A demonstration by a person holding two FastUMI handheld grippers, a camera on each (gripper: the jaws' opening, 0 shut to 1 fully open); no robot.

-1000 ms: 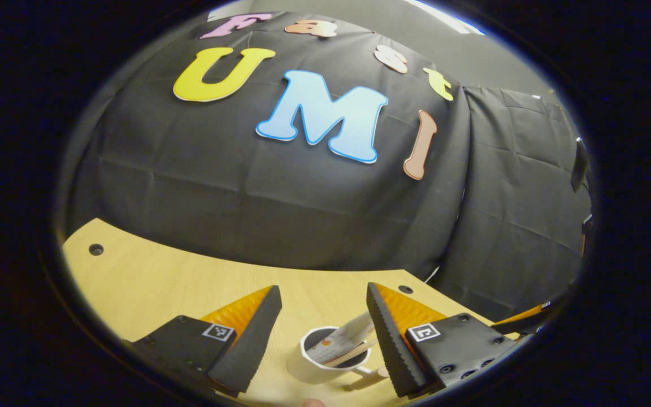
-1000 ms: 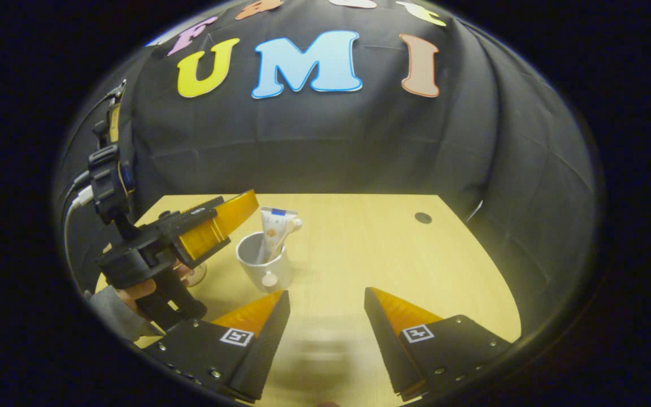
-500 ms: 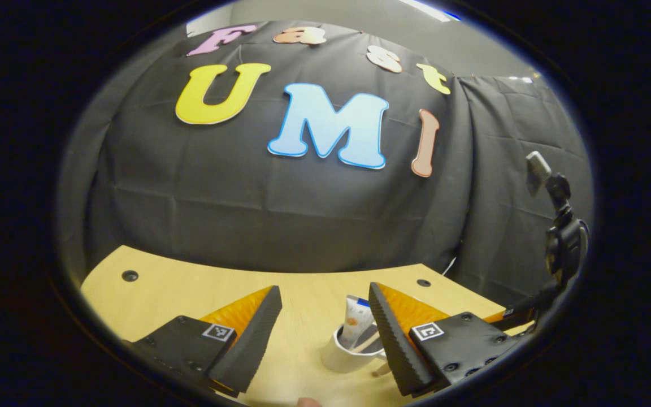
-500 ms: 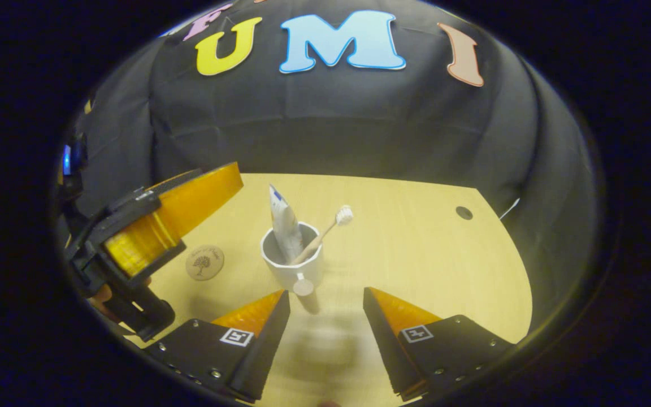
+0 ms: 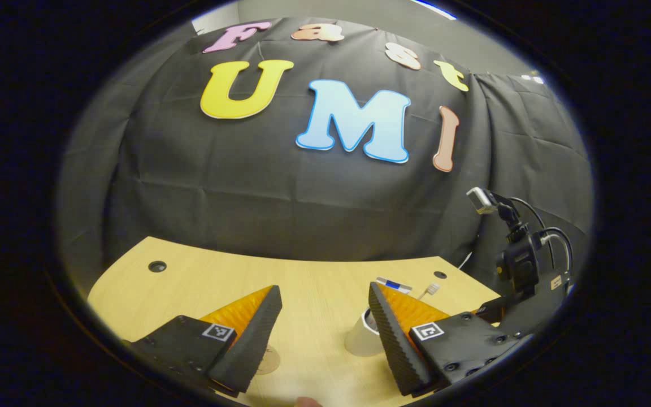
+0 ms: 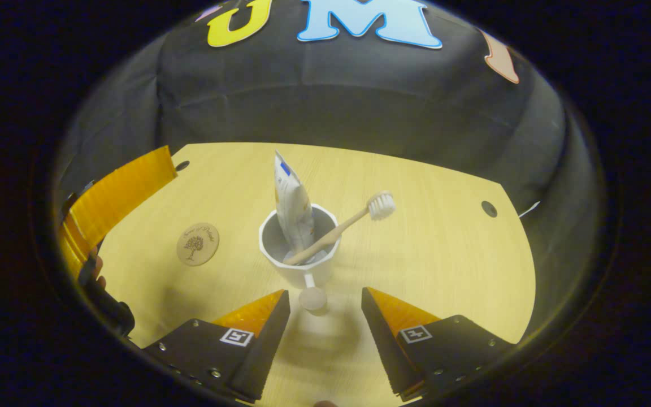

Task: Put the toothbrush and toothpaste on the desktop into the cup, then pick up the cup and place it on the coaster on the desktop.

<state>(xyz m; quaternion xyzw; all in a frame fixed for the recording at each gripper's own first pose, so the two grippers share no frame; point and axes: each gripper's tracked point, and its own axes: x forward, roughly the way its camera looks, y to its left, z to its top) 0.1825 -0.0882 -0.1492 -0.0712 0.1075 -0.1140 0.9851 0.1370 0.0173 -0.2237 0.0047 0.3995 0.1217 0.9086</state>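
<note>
On the desktop (image 6: 416, 249), the cup (image 6: 297, 254) stands upright and already contains the toothpaste (image 6: 293, 203) and the toothbrush (image 6: 342, 226); insertion appears complete. Remaining: lift the cup and seat it on the coaster (image 6: 198, 243), which lies near the cup's left side, apart from it. The cup's knob handle (image 6: 312, 297) points toward the right gripper (image 6: 322, 308), between its wide-open, empty fingers. The left gripper (image 5: 325, 316) is also spread wide and empty; the cup sits just beside its right finger.

Pale wooden desktop (image 6: 427, 254) with dark round holes (image 6: 489, 208), perhaps cable openings, before black cloth wall (image 5: 280, 192).
</note>
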